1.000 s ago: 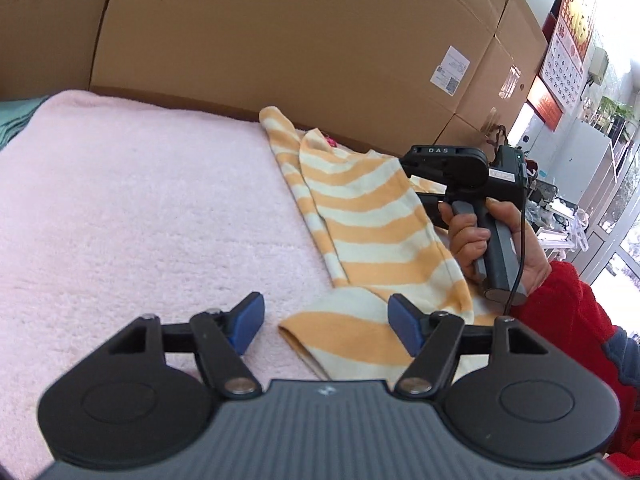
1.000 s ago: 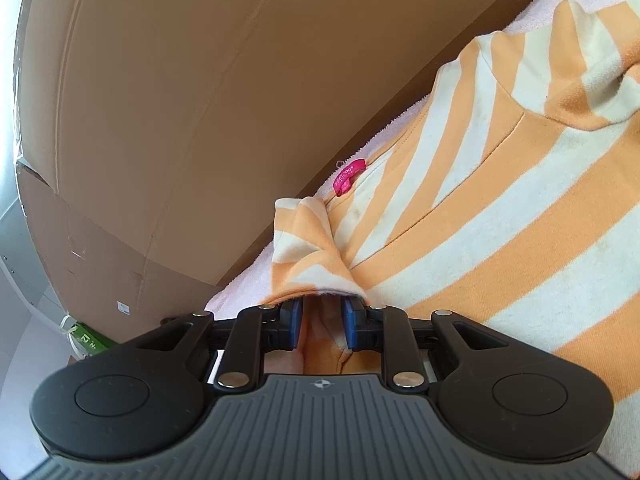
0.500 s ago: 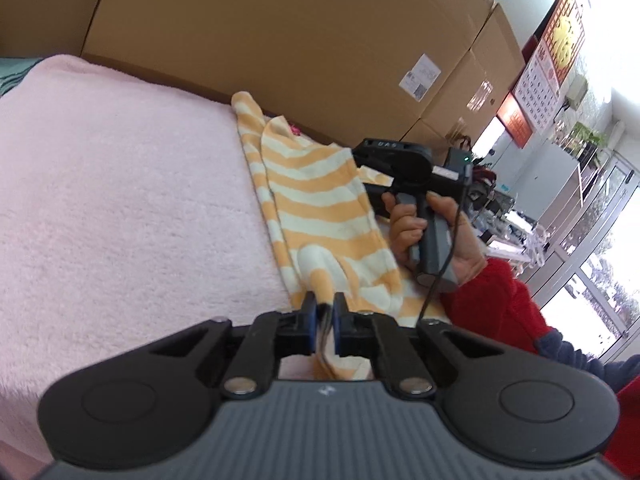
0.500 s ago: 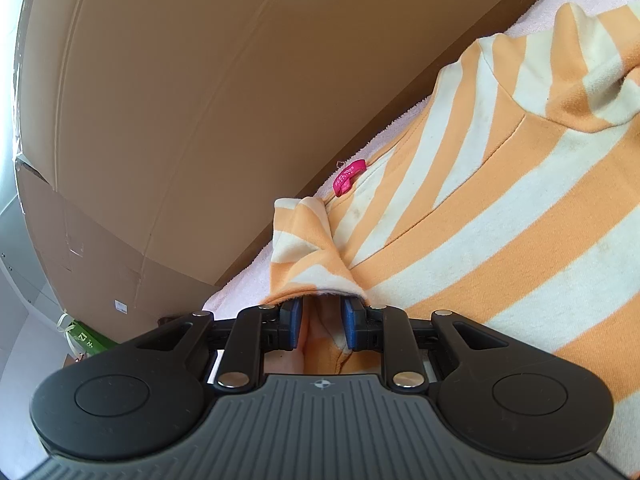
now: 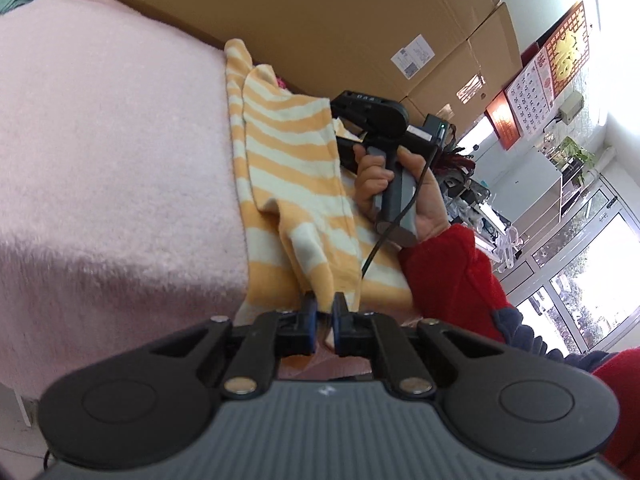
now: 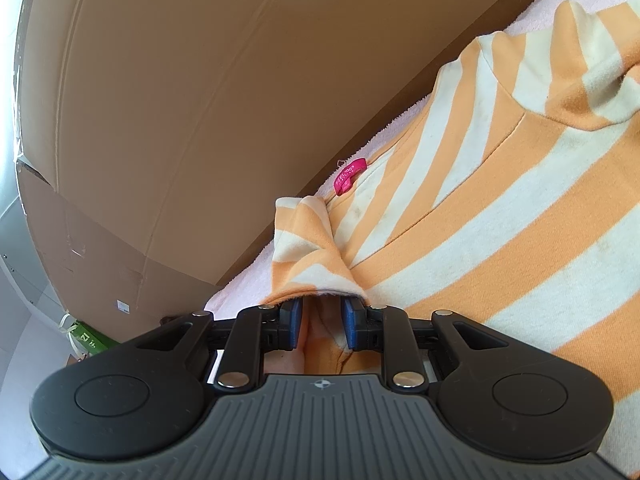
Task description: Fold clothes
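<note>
Showing unreadable lettering, a pink tag (image 6: 350, 176) marks the striped garment (image 6: 500, 220).

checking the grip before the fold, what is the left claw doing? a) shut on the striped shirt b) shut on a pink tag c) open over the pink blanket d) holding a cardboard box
a: the left claw pinches an edge of the shirt.
</note>
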